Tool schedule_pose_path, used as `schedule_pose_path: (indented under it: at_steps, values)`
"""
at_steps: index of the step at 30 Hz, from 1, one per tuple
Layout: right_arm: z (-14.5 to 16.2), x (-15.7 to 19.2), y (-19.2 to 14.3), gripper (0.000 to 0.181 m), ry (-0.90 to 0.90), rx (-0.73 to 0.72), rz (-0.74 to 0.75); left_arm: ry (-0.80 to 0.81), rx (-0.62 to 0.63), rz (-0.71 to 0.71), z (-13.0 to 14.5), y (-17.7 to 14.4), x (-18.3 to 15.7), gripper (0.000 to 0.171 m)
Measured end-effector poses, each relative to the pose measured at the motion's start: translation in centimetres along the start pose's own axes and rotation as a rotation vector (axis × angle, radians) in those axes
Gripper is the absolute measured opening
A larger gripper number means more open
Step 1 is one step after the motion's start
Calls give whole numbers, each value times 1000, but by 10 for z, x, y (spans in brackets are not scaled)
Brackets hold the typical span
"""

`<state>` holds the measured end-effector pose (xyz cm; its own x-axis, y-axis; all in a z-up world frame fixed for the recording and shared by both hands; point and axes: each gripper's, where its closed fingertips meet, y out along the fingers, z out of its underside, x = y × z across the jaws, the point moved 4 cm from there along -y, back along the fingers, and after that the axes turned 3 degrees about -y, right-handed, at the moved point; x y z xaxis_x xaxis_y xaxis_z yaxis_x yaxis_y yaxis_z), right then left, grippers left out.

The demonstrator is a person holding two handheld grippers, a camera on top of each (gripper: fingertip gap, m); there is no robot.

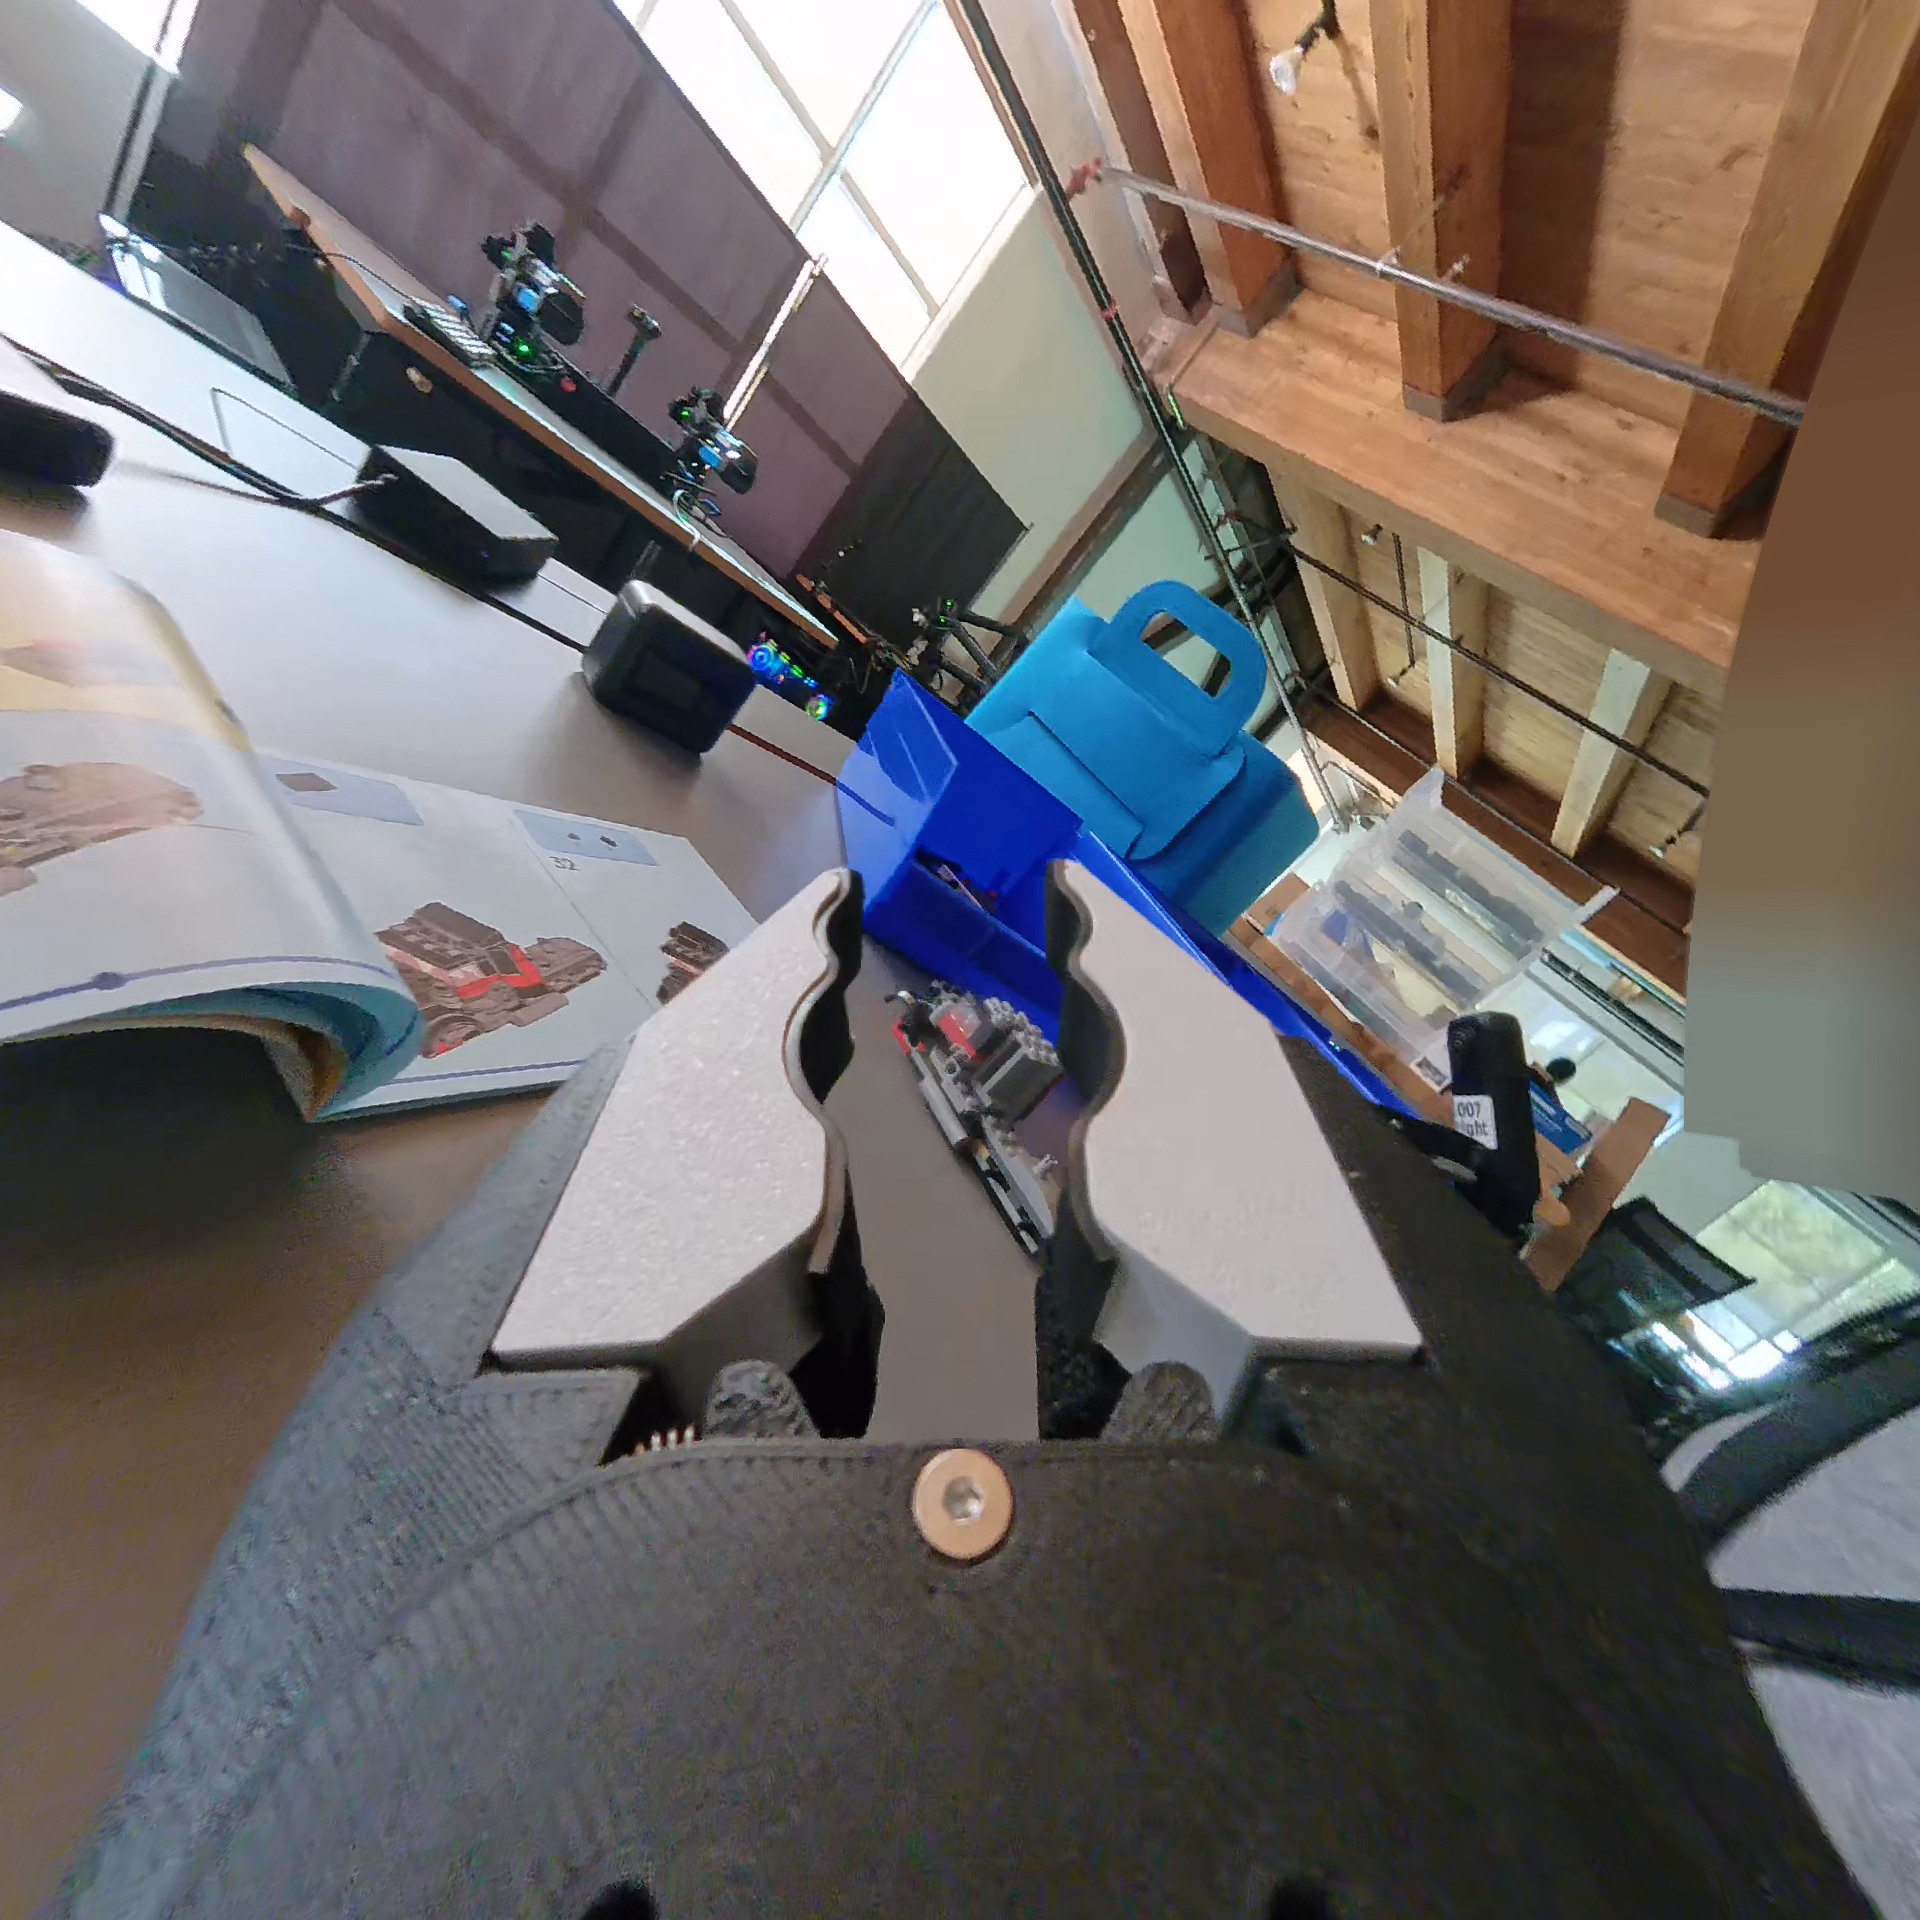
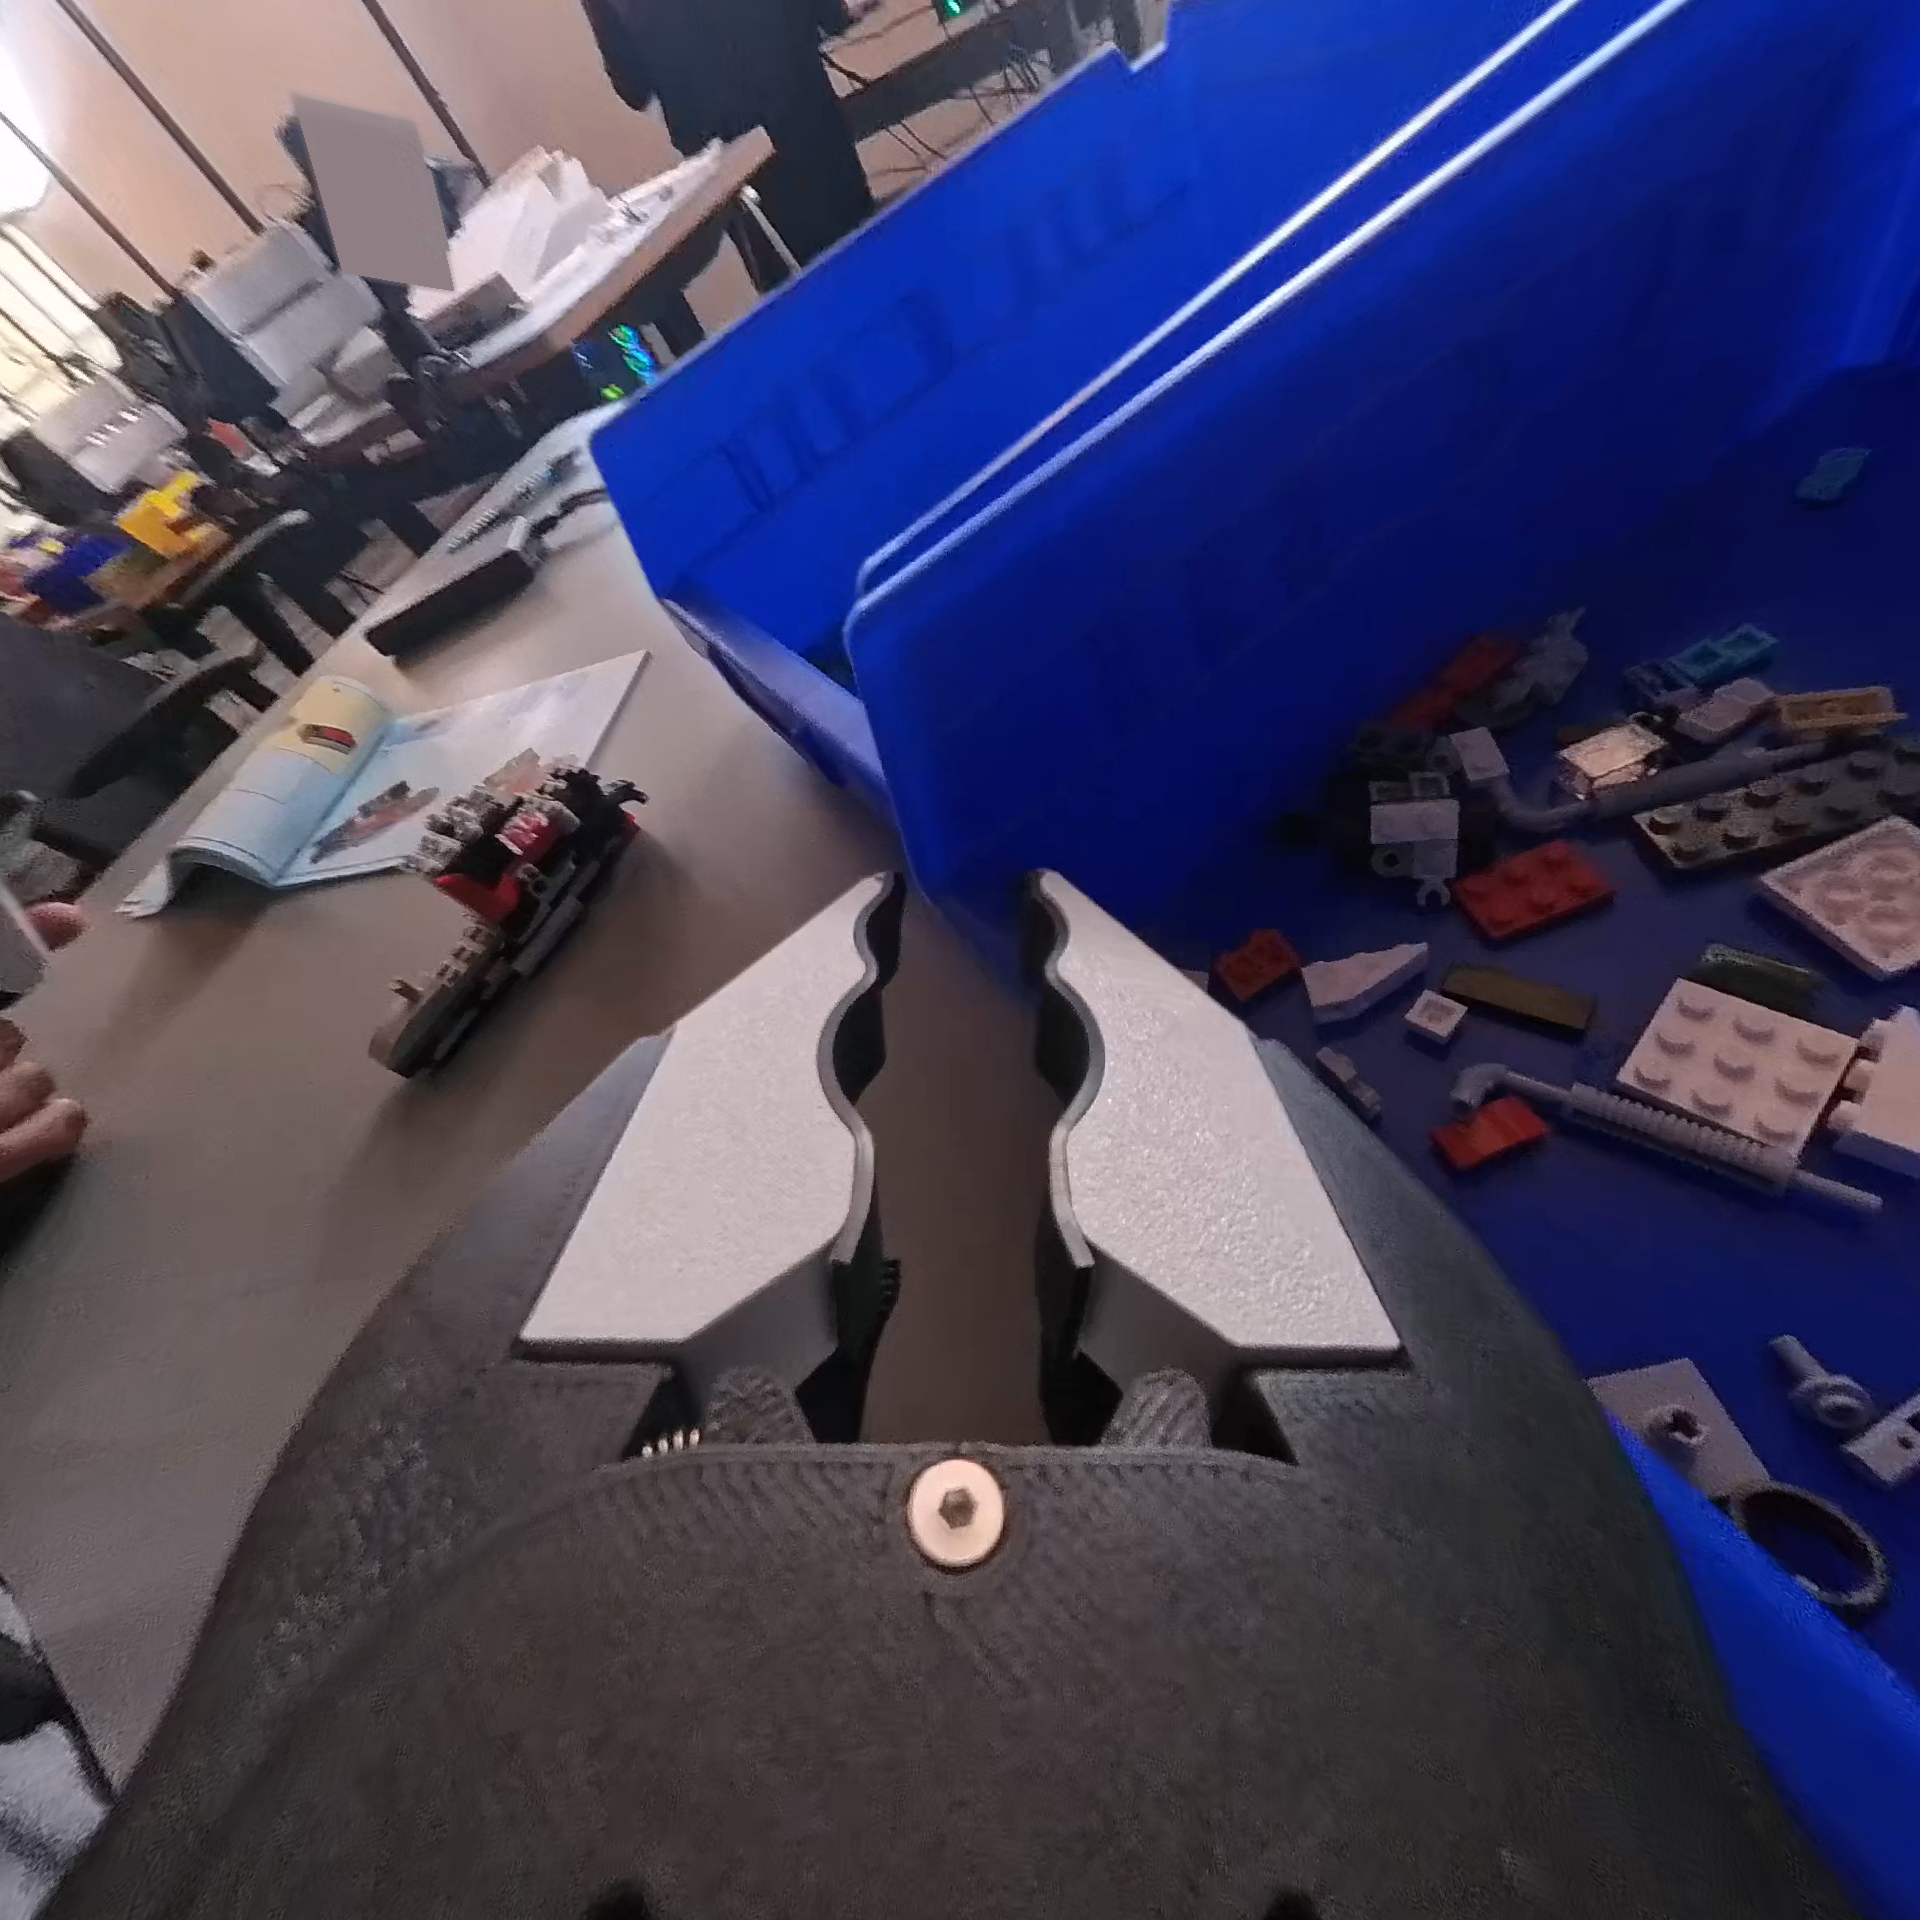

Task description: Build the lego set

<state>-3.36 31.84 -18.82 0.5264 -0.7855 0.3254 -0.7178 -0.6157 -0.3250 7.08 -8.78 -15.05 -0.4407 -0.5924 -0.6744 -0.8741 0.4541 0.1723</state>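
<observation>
A partly built lego vehicle [image 2: 509, 904] in grey, black and red lies on the brown table, left of my right gripper. It also shows in the left wrist view [image 1: 982, 1081], between and just beyond my left gripper's fingers, not gripped. My left gripper [image 1: 951, 914] is open and empty, low over the table. My right gripper [image 2: 961, 904] is open and empty at the near corner of a blue bin [image 2: 1039, 727]. That bin holds several loose lego pieces [image 2: 1538, 894]. An open instruction booklet [image 1: 312, 914] lies left of the model; it also shows in the right wrist view [image 2: 416, 779].
A second blue bin [image 2: 831, 364] stands behind the first. A light blue bag [image 1: 1143, 748] sits behind the bins. A small black box [image 1: 670, 681], a black device [image 1: 452, 520] and cables lie on the far table. A person's fingers [image 2: 31, 1122] rest at the left edge. The grippers' ends are close to 40 centimetres from one another.
</observation>
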Motion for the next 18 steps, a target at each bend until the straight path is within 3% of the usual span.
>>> schedule_pose_path:
  at_steps: [2,6,11,15,18]
  values:
    - [-1,9,0,30,-1,18,20,-11,9,-25,1,2,4,35]
    - [-21,54,1,29,126,-24,-107,15,41,-83,5,7,8,35]
    - [-56,133,20,32,404,-37,-360,53,72,-138,10,13,11,36]
    - [-70,222,56,39,617,196,-695,88,74,-171,11,14,11,35]
    - [-56,302,82,54,567,463,-843,113,68,-189,11,13,11,36]
